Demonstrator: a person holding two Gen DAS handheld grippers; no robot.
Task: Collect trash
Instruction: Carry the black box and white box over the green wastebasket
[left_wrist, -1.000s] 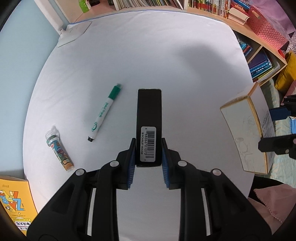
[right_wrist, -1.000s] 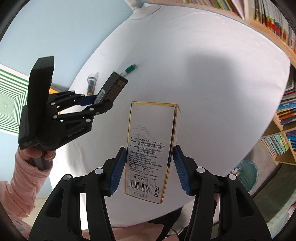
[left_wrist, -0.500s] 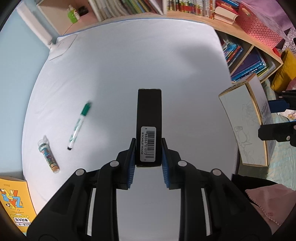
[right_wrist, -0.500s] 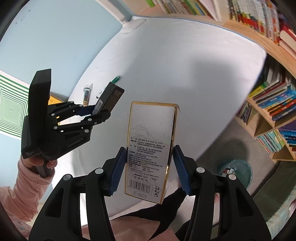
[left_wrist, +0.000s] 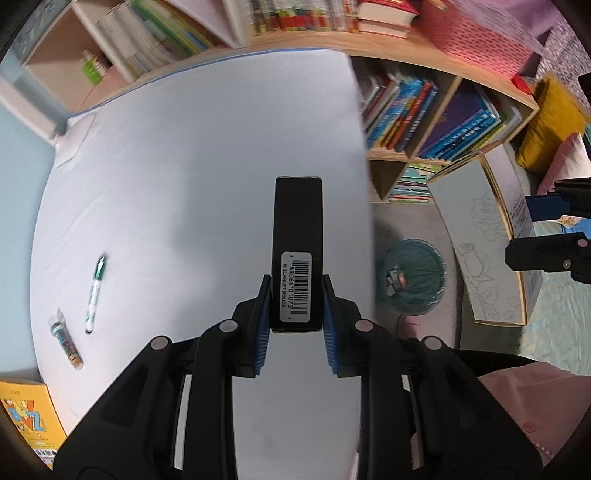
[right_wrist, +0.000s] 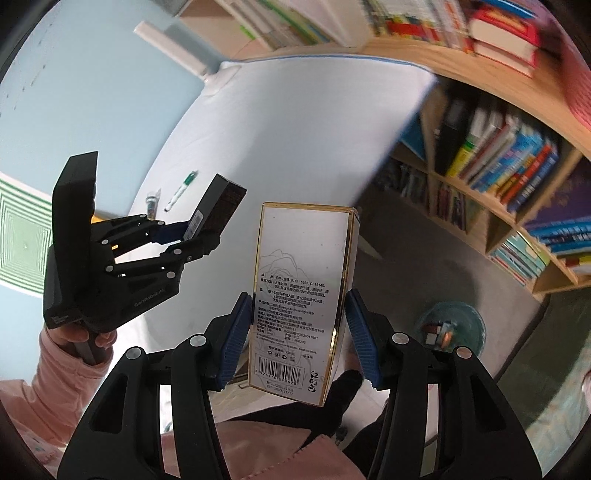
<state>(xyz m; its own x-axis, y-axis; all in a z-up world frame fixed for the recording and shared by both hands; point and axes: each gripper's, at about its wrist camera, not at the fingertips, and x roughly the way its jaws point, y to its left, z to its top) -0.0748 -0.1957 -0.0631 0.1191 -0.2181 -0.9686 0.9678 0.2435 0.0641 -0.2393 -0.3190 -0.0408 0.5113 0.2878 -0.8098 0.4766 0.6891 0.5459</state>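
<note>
A green marker (left_wrist: 95, 293) and a small printed tube (left_wrist: 66, 339) lie near each other on the white table (left_wrist: 184, 147). A yellow book (left_wrist: 27, 421) sits at its corner. Bookshelves (left_wrist: 424, 125) full of books stand behind.

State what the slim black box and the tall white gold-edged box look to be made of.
Slim black box: probably matte printed card; sharp folded edges, stuck-on barcode label. Tall white gold-edged box: likely smooth card with shiny metallic gold trim; a glinting border, printed text and a folded flap corner.
</note>
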